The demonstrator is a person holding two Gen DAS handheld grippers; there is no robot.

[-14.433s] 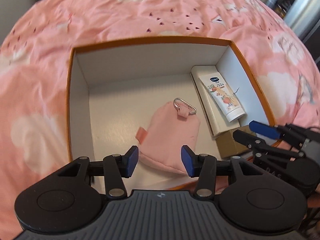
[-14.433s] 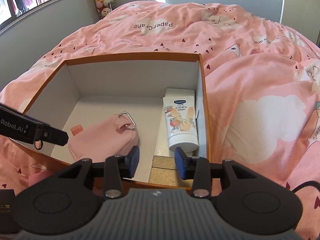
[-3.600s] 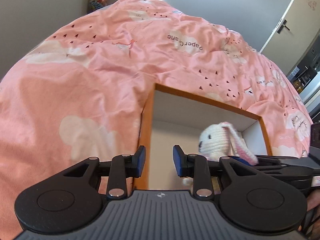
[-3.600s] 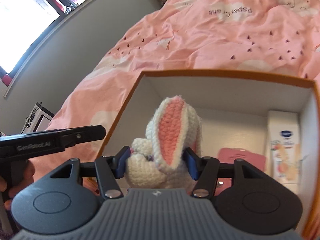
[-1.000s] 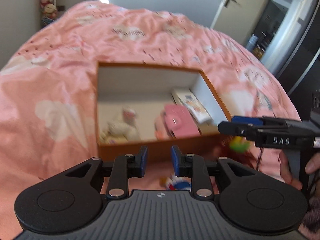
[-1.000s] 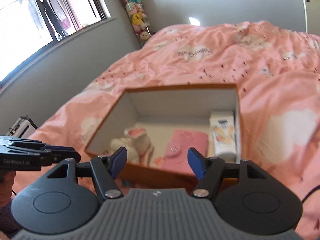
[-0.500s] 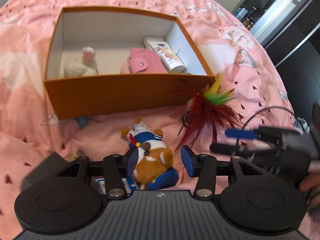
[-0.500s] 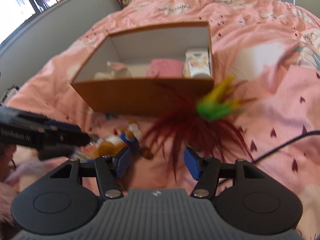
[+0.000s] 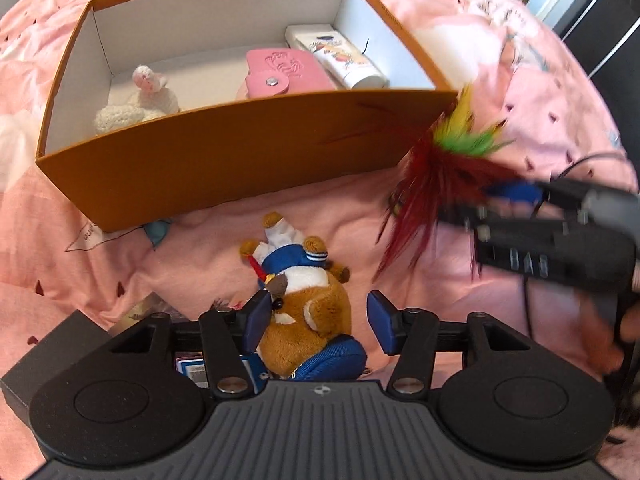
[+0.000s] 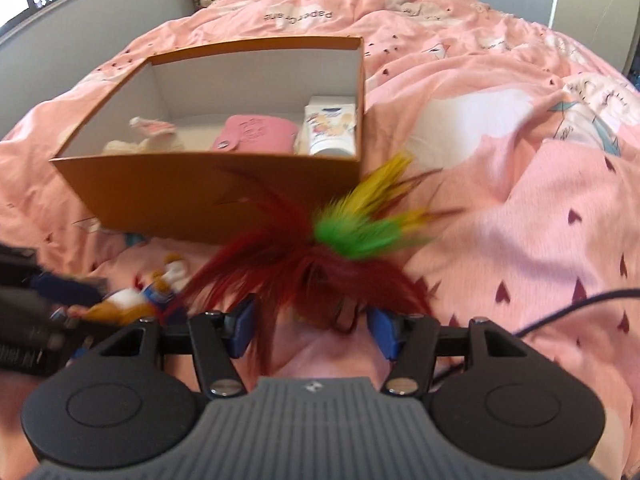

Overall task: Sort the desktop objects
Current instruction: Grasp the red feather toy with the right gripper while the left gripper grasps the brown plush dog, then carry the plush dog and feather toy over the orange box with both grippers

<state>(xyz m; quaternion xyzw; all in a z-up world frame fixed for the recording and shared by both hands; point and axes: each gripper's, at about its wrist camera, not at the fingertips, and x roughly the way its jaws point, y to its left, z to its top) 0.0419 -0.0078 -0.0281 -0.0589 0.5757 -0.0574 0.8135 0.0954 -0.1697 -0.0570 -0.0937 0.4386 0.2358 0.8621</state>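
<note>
An orange box (image 9: 224, 160) (image 10: 208, 196) on the pink bed holds a white crochet rabbit (image 9: 140, 100), a pink card wallet (image 9: 284, 68) and a lotion tube (image 9: 344, 60). A brown plush toy in a blue sailor suit (image 9: 304, 292) lies in front of the box, between the open jaws of my left gripper (image 9: 316, 320). A red, green and yellow feather toy (image 10: 320, 256) (image 9: 440, 168) lies by the box's right front corner. My right gripper (image 10: 310, 328) is open with its jaws on either side of the feathers' base.
A black box (image 9: 52, 348) and a blue-edged packet (image 9: 192, 372) lie at the lower left under my left gripper. A black cable (image 10: 580, 304) runs across the bedding on the right. Pink quilt surrounds the box.
Both grippers have dropped closer to the bed. The left jaws have come around the plush toy and the right jaws around the feather toy's base. Both stay open.
</note>
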